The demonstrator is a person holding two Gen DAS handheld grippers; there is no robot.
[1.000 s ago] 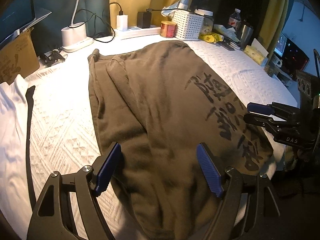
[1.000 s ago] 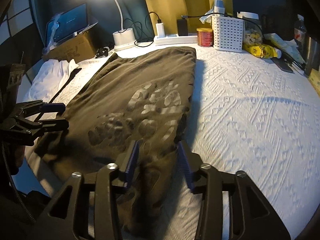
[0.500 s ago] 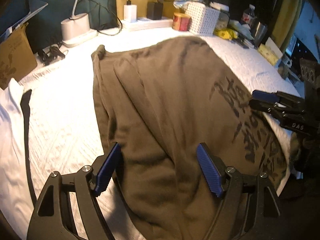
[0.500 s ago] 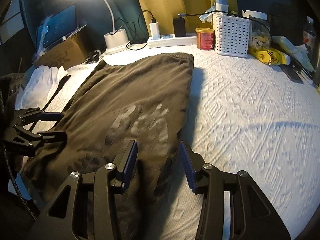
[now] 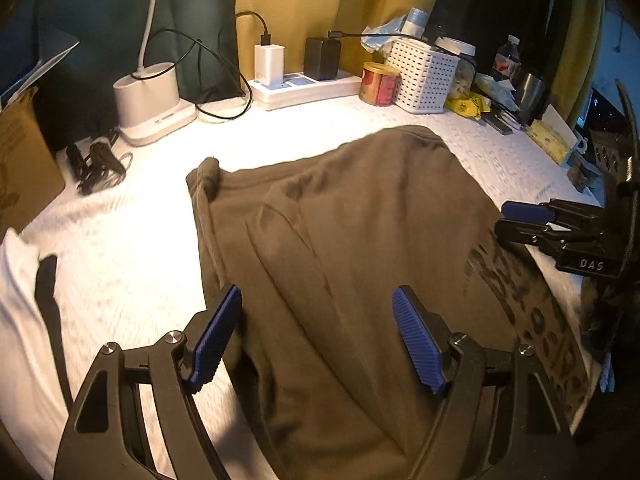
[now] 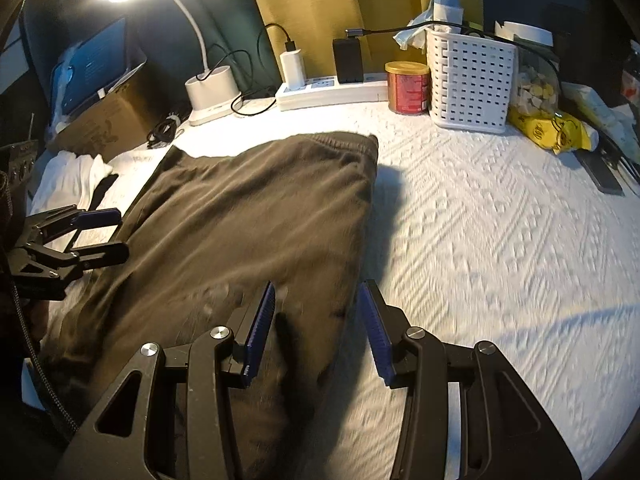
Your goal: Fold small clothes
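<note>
A dark olive-brown garment [image 5: 360, 248] with black printed lettering lies spread on the white textured bedspread [image 5: 132, 248]; it also shows in the right wrist view [image 6: 248, 216]. My left gripper [image 5: 316, 336] is open over the garment's near left part, its blue pads apart. My right gripper [image 6: 316, 320] is open over the garment's near right edge. Each gripper shows in the other's view: the right one [image 5: 532, 220] at the far right, the left one [image 6: 96, 232] at the far left, both with jaws apart. Nothing is held.
At the back stand a white lamp base [image 5: 148, 100], a power strip with chargers [image 5: 304, 84], a red tin [image 5: 378, 84], a white perforated basket [image 5: 424, 76] and a yellow packet [image 6: 548, 132]. A cardboard box [image 6: 104, 120] and white cloth [image 5: 20, 300] lie at the left.
Both grippers have moved forward along the garment toward its far end; more of the back clutter now shows. Both stayed open.
</note>
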